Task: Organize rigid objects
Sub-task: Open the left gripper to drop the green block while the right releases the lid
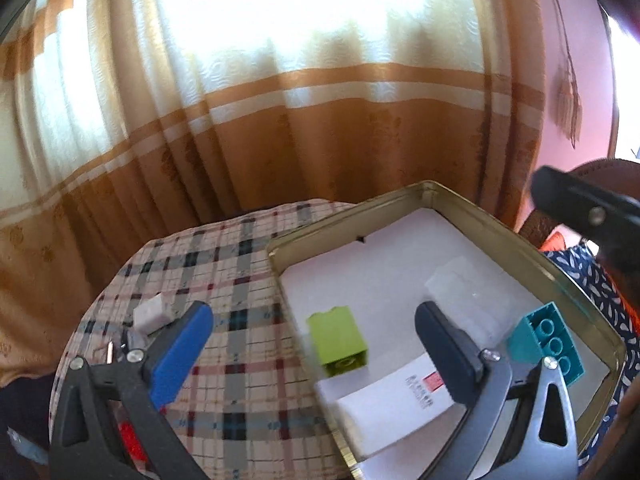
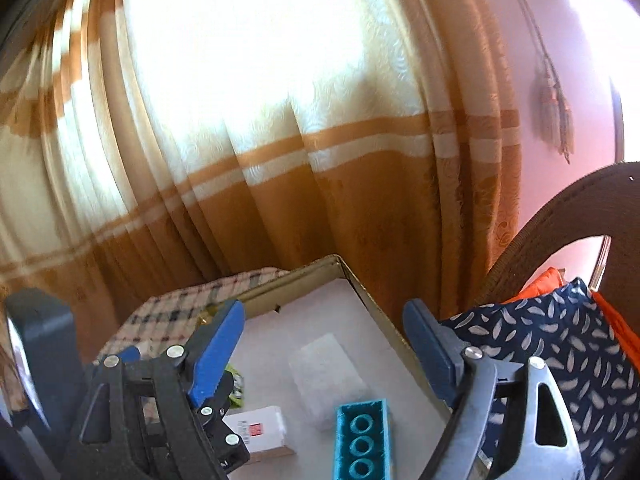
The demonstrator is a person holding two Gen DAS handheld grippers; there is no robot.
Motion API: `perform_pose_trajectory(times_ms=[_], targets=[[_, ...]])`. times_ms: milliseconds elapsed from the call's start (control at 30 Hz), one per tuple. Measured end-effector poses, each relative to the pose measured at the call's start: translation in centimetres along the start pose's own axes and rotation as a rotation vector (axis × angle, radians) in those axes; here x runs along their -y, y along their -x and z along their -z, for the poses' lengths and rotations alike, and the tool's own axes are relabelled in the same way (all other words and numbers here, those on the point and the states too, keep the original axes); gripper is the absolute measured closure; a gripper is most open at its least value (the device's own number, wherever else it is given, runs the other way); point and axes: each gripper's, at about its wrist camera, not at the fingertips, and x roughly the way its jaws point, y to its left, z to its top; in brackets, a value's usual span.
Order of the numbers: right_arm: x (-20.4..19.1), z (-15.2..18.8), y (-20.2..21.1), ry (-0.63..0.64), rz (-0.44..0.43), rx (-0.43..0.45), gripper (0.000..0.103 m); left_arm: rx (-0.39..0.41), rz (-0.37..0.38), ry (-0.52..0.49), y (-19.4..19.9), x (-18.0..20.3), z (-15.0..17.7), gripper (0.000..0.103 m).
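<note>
A gold metal tin [image 1: 472, 210] with a white lining sits on the plaid table. Inside lie a lime green brick [image 1: 339, 341], a teal brick [image 1: 546, 342], a white carton with a red label [image 1: 392, 404] and a clear plastic box [image 1: 466, 292]. My left gripper [image 1: 316, 352] is open and empty, hovering over the tin's left edge above the green brick. My right gripper [image 2: 324, 356] is open and empty above the tin; below it lie the teal brick [image 2: 362, 440], the clear box [image 2: 326, 376] and the carton [image 2: 258, 428].
On the plaid tablecloth [image 1: 224, 280], left of the tin, lie a small white block [image 1: 154, 312], a red piece [image 1: 130, 440] and small bits. A cushioned chair [image 2: 560, 340] stands right of the table. A curtain hangs behind.
</note>
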Motion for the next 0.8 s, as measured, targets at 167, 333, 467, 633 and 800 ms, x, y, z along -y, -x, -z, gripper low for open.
perform_pose_trajectory(times_ms=[167, 333, 467, 633, 800], targets=[[-3.1, 1.5, 2.0, 0.039, -0.023, 0.098, 0.019, 0.067, -0.054, 0.055, 1.8, -3.6, 1.2, 0.000], [-7.1, 3.7, 2.8, 0.122, -0.038, 0.156, 0.019, 0.111, -0.134, 0.116, 3.0, -7.8, 3.0, 0.000], [-9.5, 5.4, 3.3, 0.146, -0.037, 0.193, 0.014, 0.103, -0.187, 0.163, 3.1, -10.9, 4.3, 0.000], [-12.3, 7.1, 3.7, 0.183, -0.052, 0.242, 0.012, 0.094, -0.245, 0.234, 3.2, -14.7, 6.0, 0.001], [-14.0, 8.9, 3.6, 0.209, -0.057, 0.292, 0.012, 0.098, -0.313, 0.279, 2.9, -17.4, 7.2, 0.001]])
